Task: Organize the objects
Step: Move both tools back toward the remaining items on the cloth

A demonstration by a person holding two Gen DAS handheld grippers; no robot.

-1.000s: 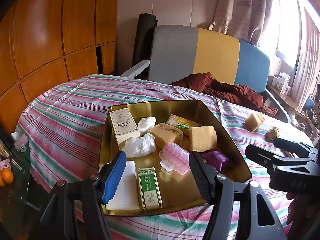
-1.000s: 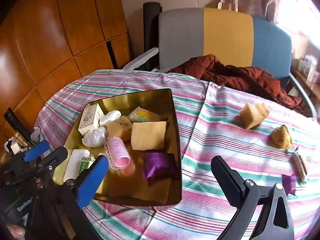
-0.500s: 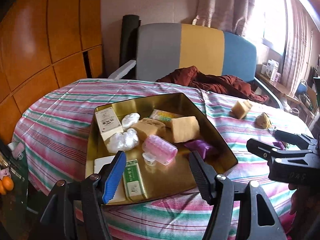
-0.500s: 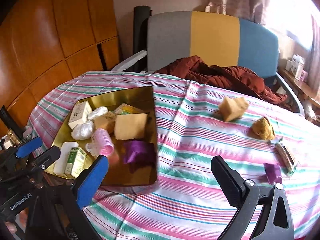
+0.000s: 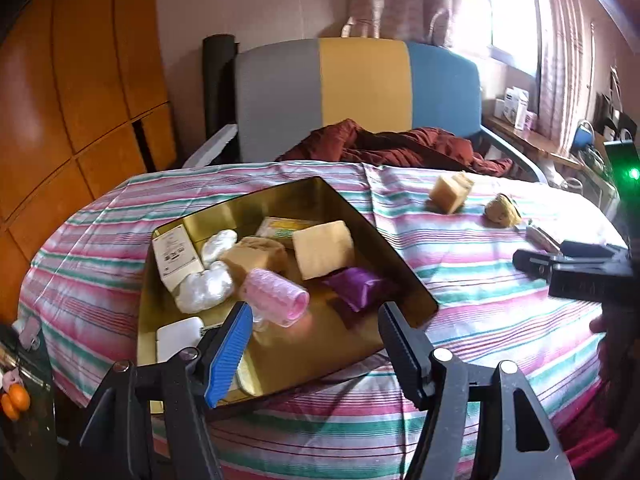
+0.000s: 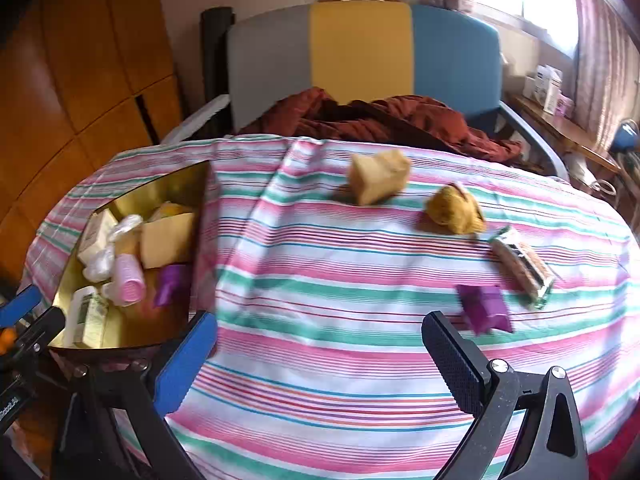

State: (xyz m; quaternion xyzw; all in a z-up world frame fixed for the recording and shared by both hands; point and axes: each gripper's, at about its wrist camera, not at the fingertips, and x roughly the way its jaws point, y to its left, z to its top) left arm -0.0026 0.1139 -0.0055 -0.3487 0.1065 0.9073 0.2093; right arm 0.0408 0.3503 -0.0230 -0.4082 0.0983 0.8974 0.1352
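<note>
A gold tray (image 5: 384, 248) on the striped cloth holds a pink roller (image 5: 276, 298), a purple packet (image 5: 358, 286), tan sponge blocks (image 5: 322, 248), a white box (image 5: 176, 250) and other small items. My left gripper (image 5: 315, 311) hovers open over the tray's near edge with nothing between its fingers. In the right wrist view a tan sponge (image 6: 378, 180), a yellow-brown lump (image 6: 454, 208), a wrapped bar (image 6: 522, 266) and a second purple packet (image 6: 484, 306) lie loose on the cloth. My right gripper (image 6: 318, 322) is open above bare cloth, left of that packet.
The tray (image 6: 160, 184) sits at the table's left side. A grey, yellow and blue chair (image 6: 360, 44) with a dark red cloth (image 6: 380, 120) stands behind the table. Wooden panels (image 5: 60, 100) are on the left, and a cluttered shelf (image 5: 520, 120) runs under the window.
Both grippers have swung right. In the right wrist view the tray has slid to the left edge and the loose items have come closer. Both stay open and empty.
</note>
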